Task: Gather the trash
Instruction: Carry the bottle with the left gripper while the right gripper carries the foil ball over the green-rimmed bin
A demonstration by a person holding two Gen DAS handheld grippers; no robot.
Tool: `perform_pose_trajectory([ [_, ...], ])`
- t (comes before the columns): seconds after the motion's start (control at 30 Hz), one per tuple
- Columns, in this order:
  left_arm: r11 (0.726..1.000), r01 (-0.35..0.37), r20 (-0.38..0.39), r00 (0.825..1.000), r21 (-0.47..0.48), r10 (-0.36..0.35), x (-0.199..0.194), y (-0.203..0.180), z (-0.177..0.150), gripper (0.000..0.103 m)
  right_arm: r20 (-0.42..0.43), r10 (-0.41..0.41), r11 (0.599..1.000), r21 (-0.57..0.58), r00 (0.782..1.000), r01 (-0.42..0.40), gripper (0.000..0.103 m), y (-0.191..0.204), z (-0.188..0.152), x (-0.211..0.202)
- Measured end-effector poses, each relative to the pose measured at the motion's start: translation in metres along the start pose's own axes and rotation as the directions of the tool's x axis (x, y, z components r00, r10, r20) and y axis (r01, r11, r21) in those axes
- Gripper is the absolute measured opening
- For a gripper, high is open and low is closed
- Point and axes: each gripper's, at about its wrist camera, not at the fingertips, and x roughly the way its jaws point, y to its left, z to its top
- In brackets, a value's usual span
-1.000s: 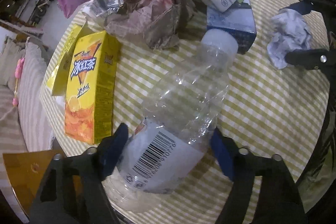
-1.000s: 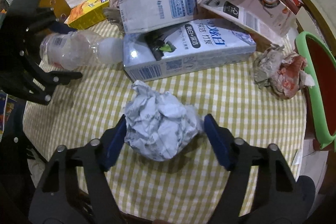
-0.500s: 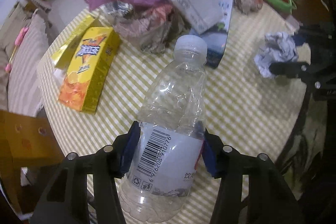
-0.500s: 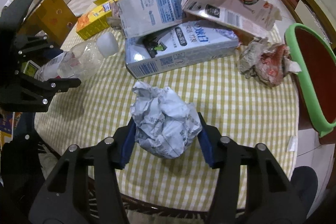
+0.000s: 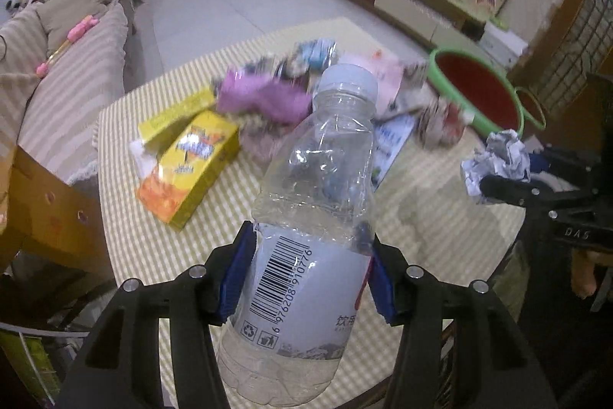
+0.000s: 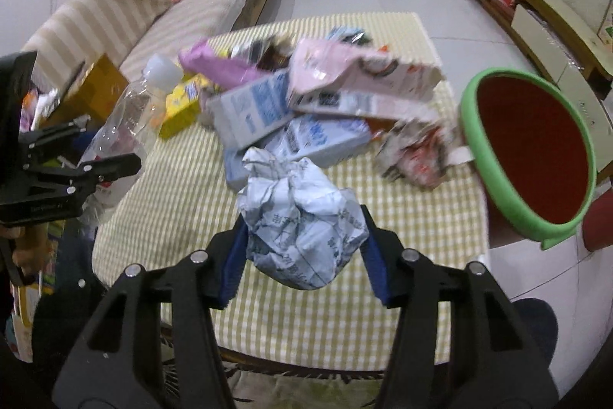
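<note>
Left gripper clamps a clear, crumpled plastic water bottle at its white label, held above the checked tablecloth. Right gripper pinches a ball of crumpled printed paper, likewise lifted. Flattened cartons remain heaped on the table; a green-rimmed red bin stands beside.

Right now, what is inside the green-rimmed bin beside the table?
The green-rimmed bin shows only its bare red inner wall; no trash is visible in it. Its bottom is out of sight in both views, so anything lying there cannot be ruled out.
</note>
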Motion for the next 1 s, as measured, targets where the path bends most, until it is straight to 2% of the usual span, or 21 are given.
perform_pose_trajectory([
  [0.23,0.999,0.004,0.094,0.996,-0.038,0.000,-0.010,-0.021,0.034,0.052,0.070,-0.035,0.998,0.053,0.997,0.031,0.052,-0.027,0.014,-0.021],
  [0.43,0.999,0.036,0.121,0.992,-0.017,-0.034,-0.010,-0.050,0.062,0.052,0.128,-0.086,0.992,0.108,0.988,0.072,0.052,-0.064,0.026,-0.040],
  [0.8,0.989,0.146,0.146,0.978,0.040,-0.150,0.012,-0.129,0.125,0.052,0.213,-0.186,0.961,0.241,0.959,0.133,0.052,-0.157,0.047,-0.075],
  [1.0,0.966,0.250,0.138,0.957,0.063,-0.256,0.040,-0.177,0.154,0.052,0.222,-0.231,0.940,0.303,0.947,0.159,0.052,-0.208,0.052,-0.080],
])
